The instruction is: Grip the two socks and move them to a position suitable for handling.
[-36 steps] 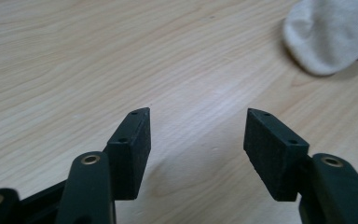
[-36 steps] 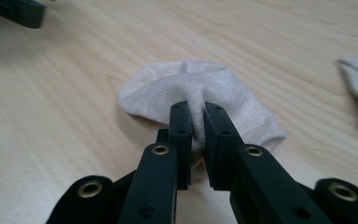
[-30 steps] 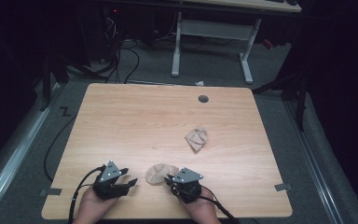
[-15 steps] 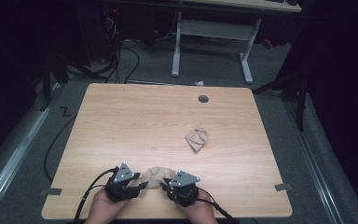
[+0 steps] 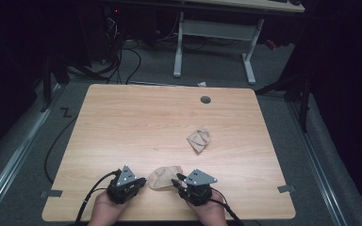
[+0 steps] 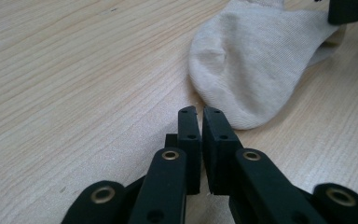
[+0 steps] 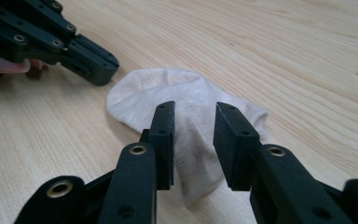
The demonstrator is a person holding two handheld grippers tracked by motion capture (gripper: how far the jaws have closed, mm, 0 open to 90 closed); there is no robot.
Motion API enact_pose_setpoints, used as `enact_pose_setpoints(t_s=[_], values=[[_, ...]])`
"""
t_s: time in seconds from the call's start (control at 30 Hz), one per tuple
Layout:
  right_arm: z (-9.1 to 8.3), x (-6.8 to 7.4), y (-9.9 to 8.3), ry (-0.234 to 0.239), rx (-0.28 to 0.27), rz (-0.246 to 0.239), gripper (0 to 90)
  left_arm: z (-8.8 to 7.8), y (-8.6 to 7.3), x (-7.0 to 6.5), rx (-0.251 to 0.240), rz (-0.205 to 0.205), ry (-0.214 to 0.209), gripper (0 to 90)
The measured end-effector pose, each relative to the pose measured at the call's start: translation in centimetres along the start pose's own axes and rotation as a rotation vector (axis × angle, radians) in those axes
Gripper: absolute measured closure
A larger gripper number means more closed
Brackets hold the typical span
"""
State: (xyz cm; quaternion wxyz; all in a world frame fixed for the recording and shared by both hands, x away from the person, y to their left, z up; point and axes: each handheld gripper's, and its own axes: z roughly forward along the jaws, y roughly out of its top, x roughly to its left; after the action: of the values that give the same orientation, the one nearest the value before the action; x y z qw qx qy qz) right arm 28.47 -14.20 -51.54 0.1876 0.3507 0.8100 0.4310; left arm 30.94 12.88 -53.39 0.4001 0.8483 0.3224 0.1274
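Note:
A beige sock [image 5: 165, 177] lies flat near the table's front edge, between my two grippers. My left gripper [image 5: 144, 180] points at its rounded toe; in the left gripper view the jaws [image 6: 199, 112] have just closed and stand shut with nothing in them, the sock [image 6: 256, 60] just right of their tips. My right gripper [image 5: 175, 180] is at the sock's other end. In the right gripper view its jaws [image 7: 193, 109] have just been opening and stand apart over the sock [image 7: 186, 102], with the pads off the cloth. The left gripper [image 7: 93, 65] shows beyond.
A second, crumpled sock [image 5: 199, 140] lies right of the table's middle. A round cable hole [image 5: 205, 99] sits near the far edge. Bare wood [image 5: 136, 127] stretches across the left and middle. Cables trail off the front edge from both grippers.
The left gripper edged right toward the sock's toe and its jaws closed. The right gripper's jaws spread apart at the sock's other end. The sock stayed in place.

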Motion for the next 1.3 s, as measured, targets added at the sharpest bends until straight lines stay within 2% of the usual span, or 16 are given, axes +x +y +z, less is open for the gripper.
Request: enact_pose_setpoints(t_s=[0.13,0.23,0.27,0.47,0.53,0.57,0.67,0.8,0.87,0.9,0.93,1.0,1.03,1.13,1.2,1.3], values=[[-0.5,-0.6,0.0,-0.021,-0.014,0.018,69.7,-0.2,0.3,-0.2,-0.021,-0.001,-0.007,82.4],[-1.0,-1.1,-0.1,-0.037,-0.024,0.036,69.9,0.1,0.9,-0.7,-0.030,0.017,-0.001,69.7],[-1.1,-1.4,-0.2,-0.050,-0.021,0.044,70.1,0.7,1.6,-1.1,-0.035,0.010,-0.036,66.0],[-0.6,-1.7,-0.6,-0.065,0.018,0.070,70.0,1.6,3.2,-3.2,-0.056,0.058,-0.096,62.0],[-0.5,-1.8,-0.7,-0.074,0.030,0.066,69.7,1.8,4.5,-4.5,-0.078,0.080,-0.172,59.2],[-0.5,-1.8,-0.7,-0.074,0.030,0.066,69.7,1.8,4.5,-4.5,-0.078,0.080,-0.172,57.5],[-0.7,-2.2,-0.7,-0.095,0.026,0.077,69.5,2.4,5.3,-5.6,-0.070,0.151,-0.131,53.1],[-1.3,-3.2,-0.9,-0.120,0.016,0.111,69.5,3.3,6.7,-6.4,-0.074,0.173,-0.104,46.5],[-1.4,-3.4,-1.1,-0.123,0.015,0.124,69.5,4.4,6.9,-6.6,-0.010,0.182,-0.071,45.8],[-1.4,-3.4,-1.1,-0.123,0.015,0.124,69.5,4.4,6.9,-6.6,-0.010,0.182,-0.071,45.8],[-1.4,-3.5,-1.1,-0.125,0.015,0.125,69.5,5.0,6.9,-6.5,0.029,0.174,-0.072,45.8],[-1.3,-3.4,-1.1,-0.120,0.019,0.121,69.5,5.8,6.3,-6.4,0.081,0.181,-0.069,65.3],[-1.3,-3.4,-1.1,-0.120,0.019,0.121,69.5,5.8,6.3,-6.4,0.081,0.181,-0.069,69.5],[-1.2,-3.4,-1.2,-0.117,0.023,0.120,69.5,5.6,6.1,-6.2,0.066,0.165,-0.069,81.8],[-1.2,-3.4,-1.2,-0.117,0.023,0.120,69.5,5.2,6.2,-6.1,0.041,0.163,-0.060,84.8],[-1.2,-3.4,-1.2,-0.120,0.022,0.120,69.5,3.8,6.5,-6.3,-0.062,0.166,-0.065,85.0]])
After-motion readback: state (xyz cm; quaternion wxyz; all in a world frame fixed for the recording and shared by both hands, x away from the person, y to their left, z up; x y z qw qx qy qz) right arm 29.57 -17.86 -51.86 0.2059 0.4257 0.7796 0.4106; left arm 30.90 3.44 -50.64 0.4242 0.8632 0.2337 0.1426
